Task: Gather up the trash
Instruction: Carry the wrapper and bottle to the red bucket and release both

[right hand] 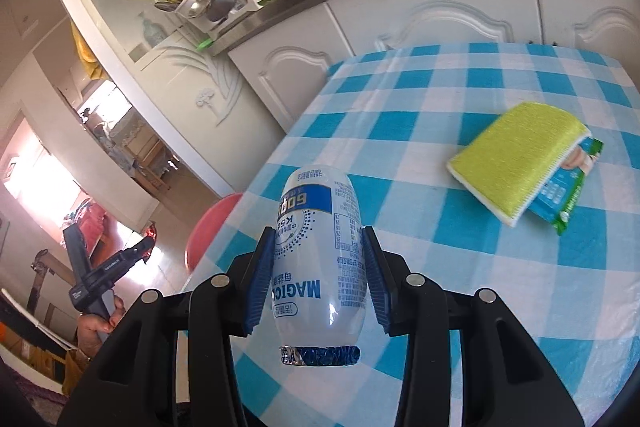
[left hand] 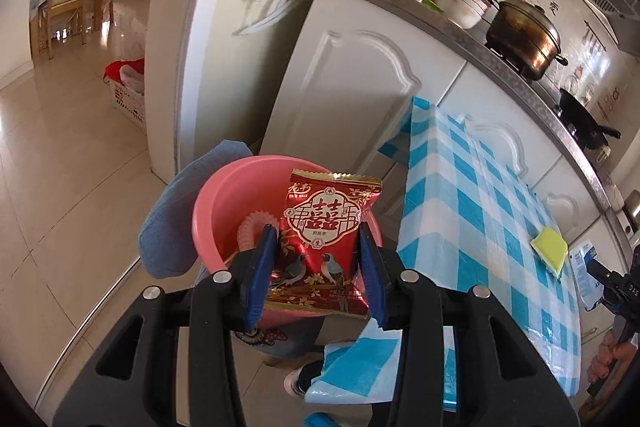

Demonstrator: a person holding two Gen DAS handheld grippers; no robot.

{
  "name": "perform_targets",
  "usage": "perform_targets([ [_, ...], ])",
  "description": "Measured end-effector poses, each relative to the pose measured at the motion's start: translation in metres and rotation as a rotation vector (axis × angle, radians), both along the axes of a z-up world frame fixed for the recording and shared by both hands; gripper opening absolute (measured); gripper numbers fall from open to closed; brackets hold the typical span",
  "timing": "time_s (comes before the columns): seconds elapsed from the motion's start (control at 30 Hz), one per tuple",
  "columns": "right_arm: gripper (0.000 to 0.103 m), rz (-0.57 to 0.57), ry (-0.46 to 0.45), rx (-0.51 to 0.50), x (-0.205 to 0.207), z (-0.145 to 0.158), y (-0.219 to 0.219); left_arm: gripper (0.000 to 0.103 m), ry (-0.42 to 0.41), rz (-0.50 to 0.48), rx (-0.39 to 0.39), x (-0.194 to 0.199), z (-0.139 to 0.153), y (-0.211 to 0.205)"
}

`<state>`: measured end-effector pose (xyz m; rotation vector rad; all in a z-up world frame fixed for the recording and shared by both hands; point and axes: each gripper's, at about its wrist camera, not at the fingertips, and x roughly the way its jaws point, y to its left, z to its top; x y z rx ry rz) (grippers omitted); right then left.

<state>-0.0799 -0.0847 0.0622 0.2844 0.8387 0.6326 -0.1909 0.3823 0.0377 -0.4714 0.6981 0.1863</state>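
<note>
My left gripper (left hand: 318, 247) is shut on a red snack wrapper (left hand: 324, 239) and holds it above a pink plastic basin (left hand: 224, 199) that stands beside the table. A pink coiled item lies inside the basin. My right gripper (right hand: 318, 259) is shut on a white and blue yogurt drink bottle (right hand: 320, 251), foil cap toward the camera, held above the blue checked tablecloth (right hand: 420, 115). The basin's rim (right hand: 208, 227) shows past the table's left edge in the right wrist view. The left gripper (right hand: 148, 251) also shows there, far left.
A yellow-green sponge (right hand: 516, 163) lies on a blue packet (right hand: 568, 195) on the table; the sponge also shows in the left wrist view (left hand: 550, 249). White cabinets (left hand: 348, 91) with a counter of pots and dishes stand behind. A blue cloth (left hand: 172, 223) hangs by the basin.
</note>
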Motion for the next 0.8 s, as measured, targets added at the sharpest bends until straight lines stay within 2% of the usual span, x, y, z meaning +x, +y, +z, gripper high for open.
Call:
perform_targets([
  [0.17,0.044,0.099,0.002,0.044,0.008,0.021,0.052,0.042,-0.028,0.038,-0.018,-0.005,0.007,0.020],
  [0.37,0.044,0.223,0.003,0.037,0.020,0.037,0.128,0.042,-0.057,0.050,-0.063,-0.003,0.005,0.032],
  [0.6,0.044,0.354,-0.003,-0.051,0.031,0.028,0.218,0.042,-0.042,0.019,-0.081,0.013,-0.008,0.023],
  [0.8,0.044,0.409,-0.010,-0.124,0.043,0.012,0.272,0.042,0.011,-0.002,-0.083,0.032,-0.031,0.016],
])
